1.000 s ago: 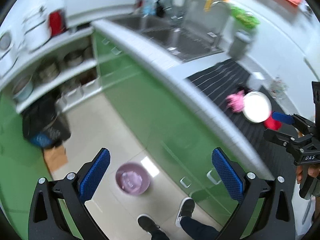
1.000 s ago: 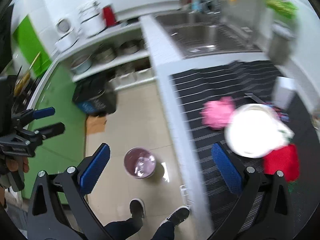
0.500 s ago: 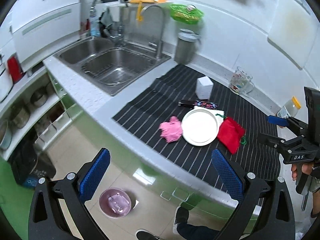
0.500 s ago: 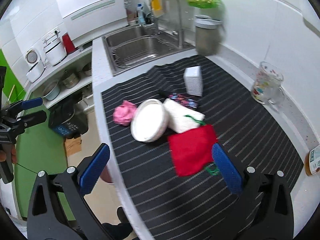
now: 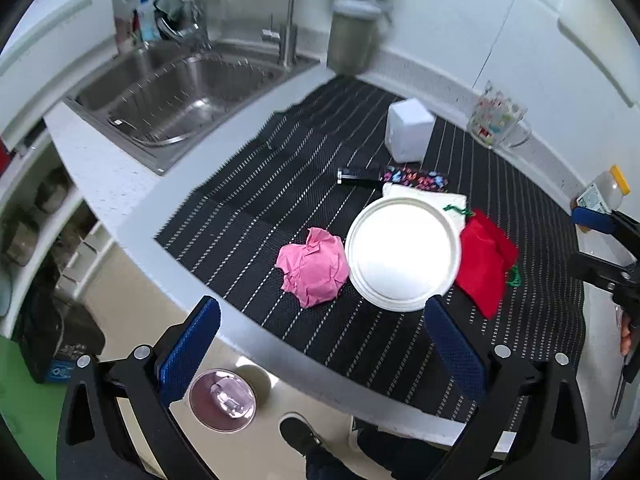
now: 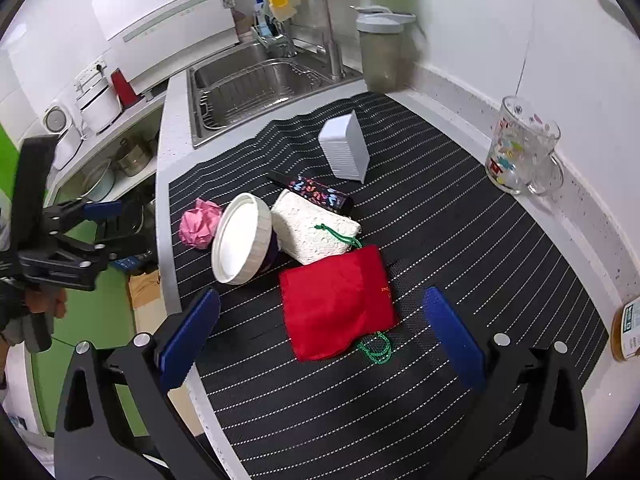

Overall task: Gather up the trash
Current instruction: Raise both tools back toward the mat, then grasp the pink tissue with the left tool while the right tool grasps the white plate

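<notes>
Both views have swung from the floor up onto the table's striped mat [image 5: 256, 184]. Left tongs [image 5: 320, 344] and right tongs [image 6: 320, 332] spread wide, empty. 1 crumpled pink paper [image 5: 312, 270], no clear long axis, touching 1 white plate [image 5: 402, 254] near table front edge; 1 red pouch [image 6: 336, 308]; 1 trash bin [image 5: 222, 400] on floor.

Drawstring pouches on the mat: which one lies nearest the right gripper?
The red pouch, flat just ahead of the open right gripper. The white pouch lies beyond it, against the white bowl.
</notes>
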The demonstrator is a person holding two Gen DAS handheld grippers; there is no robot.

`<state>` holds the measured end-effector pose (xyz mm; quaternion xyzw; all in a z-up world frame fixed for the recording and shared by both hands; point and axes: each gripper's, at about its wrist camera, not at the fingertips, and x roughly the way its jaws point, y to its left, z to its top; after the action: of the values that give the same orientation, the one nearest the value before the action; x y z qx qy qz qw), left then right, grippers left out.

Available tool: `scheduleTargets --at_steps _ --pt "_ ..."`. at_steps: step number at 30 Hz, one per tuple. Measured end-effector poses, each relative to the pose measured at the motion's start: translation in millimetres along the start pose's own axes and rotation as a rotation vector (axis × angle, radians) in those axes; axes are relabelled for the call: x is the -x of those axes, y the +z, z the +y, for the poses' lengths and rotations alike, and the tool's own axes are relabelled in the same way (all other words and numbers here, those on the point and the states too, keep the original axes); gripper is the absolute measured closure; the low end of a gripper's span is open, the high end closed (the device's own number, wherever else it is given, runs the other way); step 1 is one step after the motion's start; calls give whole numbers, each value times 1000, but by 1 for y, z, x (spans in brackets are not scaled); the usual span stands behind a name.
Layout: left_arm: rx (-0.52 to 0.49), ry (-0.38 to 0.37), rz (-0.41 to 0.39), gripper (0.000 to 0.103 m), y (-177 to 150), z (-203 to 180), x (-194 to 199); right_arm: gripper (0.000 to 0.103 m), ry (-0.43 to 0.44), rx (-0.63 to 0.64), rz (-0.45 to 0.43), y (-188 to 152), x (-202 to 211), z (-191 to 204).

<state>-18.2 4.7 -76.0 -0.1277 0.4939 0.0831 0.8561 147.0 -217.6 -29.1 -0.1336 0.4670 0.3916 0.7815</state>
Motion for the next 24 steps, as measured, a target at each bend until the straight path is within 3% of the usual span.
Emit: scheduleTargets --at_steps 11,16,18,20,24 --pt "-14 -62 99 6 13 19 -59 3 -18 -59 47 2 -25 -4" --pt "-10 -92 112 25 16 22 -69 3 -16 -68 56 5 -33 -2" --pt "-11 -102 122 44 16 22 -72 3 -14 -66 59 6 -35 0" --pt "-10 -113 126 56 16 23 -73 3 -12 -62 61 8 -37 3" --pt "-5 -129 124 65 14 23 -73 3 -7 -56 61 9 -38 8"
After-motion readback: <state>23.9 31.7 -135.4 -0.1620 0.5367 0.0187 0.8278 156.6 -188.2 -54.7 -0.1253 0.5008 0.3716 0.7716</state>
